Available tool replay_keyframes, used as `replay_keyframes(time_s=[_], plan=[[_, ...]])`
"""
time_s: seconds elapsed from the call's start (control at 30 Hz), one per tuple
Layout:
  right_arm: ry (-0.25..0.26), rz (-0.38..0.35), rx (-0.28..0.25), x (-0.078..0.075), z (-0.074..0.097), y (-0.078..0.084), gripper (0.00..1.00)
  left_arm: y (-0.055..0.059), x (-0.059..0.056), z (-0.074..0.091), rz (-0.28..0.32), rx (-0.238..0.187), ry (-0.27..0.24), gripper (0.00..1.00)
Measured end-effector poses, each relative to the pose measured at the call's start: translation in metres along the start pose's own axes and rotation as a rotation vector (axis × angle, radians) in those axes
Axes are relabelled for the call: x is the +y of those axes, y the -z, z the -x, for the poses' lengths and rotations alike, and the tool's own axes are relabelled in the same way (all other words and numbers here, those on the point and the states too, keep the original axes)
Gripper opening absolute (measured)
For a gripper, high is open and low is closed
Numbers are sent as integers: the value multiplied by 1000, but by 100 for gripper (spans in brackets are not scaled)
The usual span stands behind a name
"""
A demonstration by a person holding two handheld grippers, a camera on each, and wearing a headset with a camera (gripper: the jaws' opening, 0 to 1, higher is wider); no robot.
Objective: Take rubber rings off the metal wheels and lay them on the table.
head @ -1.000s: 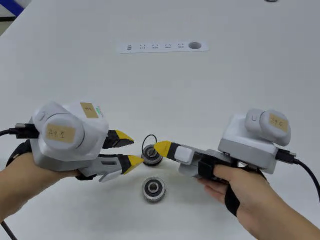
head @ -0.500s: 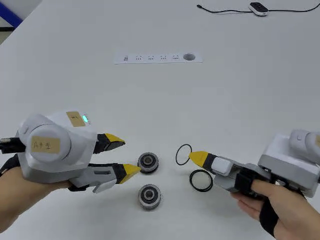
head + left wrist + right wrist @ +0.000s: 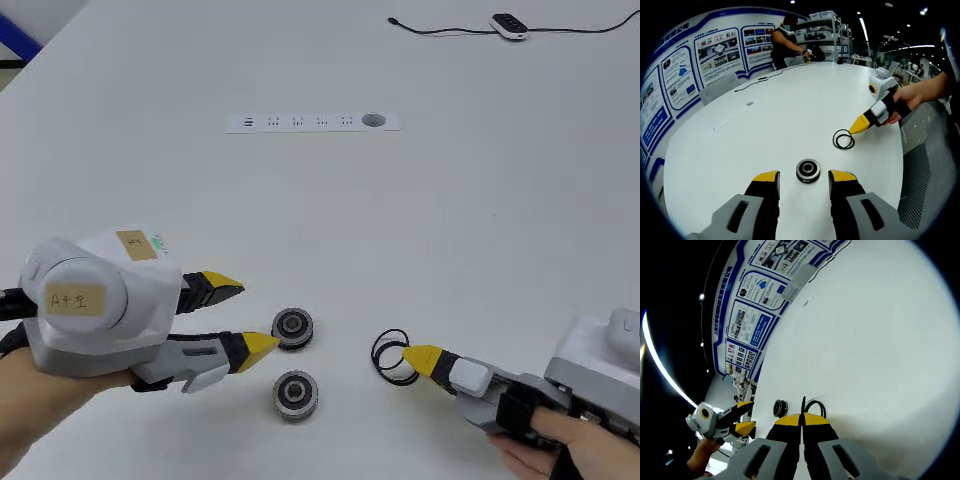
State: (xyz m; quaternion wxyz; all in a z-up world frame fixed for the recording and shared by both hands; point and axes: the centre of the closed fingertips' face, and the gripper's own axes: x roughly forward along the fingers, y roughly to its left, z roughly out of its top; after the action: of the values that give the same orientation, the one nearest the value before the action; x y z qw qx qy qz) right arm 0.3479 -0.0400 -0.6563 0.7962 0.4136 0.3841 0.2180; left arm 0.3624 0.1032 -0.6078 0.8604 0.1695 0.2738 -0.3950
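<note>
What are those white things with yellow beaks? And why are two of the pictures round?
They are grippers, a bit like big tongs. A person holds one in each hand, and two yellow-tipped jaws open and close. The square picture comes from a camera on the person's head, looking down at a white table. Each round picture comes from a small camera riding on one gripper, looking along its jaws. On the table lie two metal wheels, a far wheel and a near wheel. The left gripper is open, aimed at the far wheel. The right gripper is shut, pinching a thin black rubber ring next to a second ring lying on the table.
</note>
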Motion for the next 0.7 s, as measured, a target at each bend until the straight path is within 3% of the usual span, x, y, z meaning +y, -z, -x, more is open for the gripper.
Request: replay_keyframes(time_s=[0.33, 0.7], plan=[[54, -40, 0, -11, 6, 1, 4, 0, -2, -1, -12, 6, 3, 41], [70, -39, 11, -12, 12, 6, 9, -1, -4, -1, -14, 3, 5, 41]])
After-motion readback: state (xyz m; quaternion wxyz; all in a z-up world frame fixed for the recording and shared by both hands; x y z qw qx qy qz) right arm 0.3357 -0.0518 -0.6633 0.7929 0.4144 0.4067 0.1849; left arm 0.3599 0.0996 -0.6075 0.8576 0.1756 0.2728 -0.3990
